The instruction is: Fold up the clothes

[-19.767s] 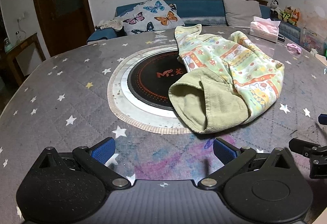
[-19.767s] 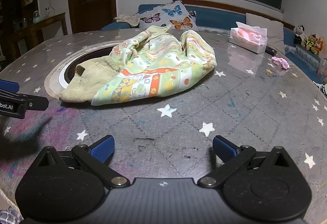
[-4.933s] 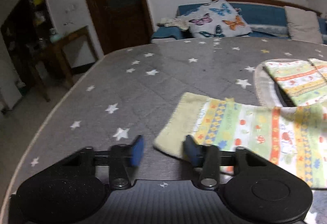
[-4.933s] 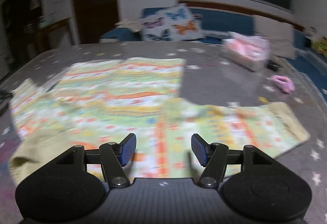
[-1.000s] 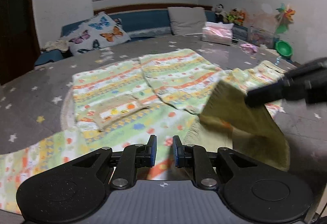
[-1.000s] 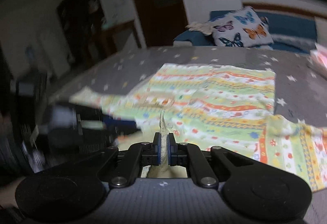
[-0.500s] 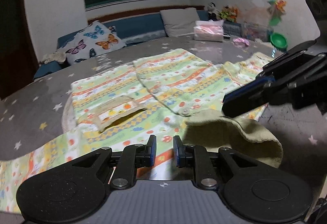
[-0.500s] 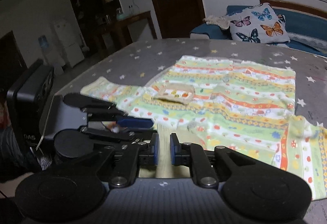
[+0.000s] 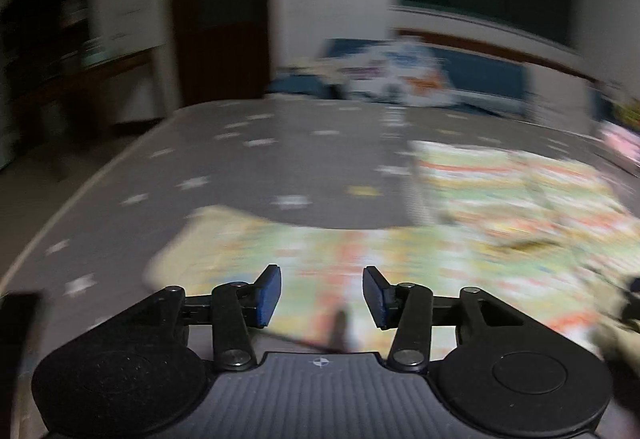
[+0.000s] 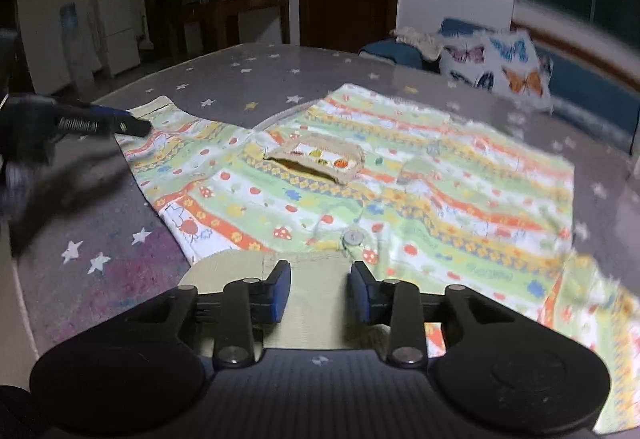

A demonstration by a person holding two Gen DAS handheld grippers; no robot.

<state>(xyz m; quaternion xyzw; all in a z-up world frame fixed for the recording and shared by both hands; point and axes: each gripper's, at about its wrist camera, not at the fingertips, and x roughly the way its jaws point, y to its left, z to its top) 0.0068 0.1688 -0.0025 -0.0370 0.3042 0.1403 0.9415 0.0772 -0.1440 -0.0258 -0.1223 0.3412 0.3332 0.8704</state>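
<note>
Left wrist view is blurring as the left claw (image 9: 320,293), now parted and empty, is swinging toward the sleeve (image 9: 248,243); the right claw (image 10: 318,291) is opening too, leaving the hood (image 10: 304,303) folded onto the printed jacket (image 10: 420,191) lying flat on the bench (image 10: 248,79).

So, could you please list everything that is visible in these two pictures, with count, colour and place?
Garment: one, green, yellow and orange print, spread flat on the table.
Pocket: one, beige trim, on the garment's front.
Hood: one, olive green, at the near edge below the right gripper.
Table: one, grey cover with white stars.
Butterfly cushion: one, white with coloured butterflies, on the blue sofa.
Side table: one, dark wood, by the door.
Left gripper: open, over a sleeve.
Right gripper: open, over the hood.
</note>
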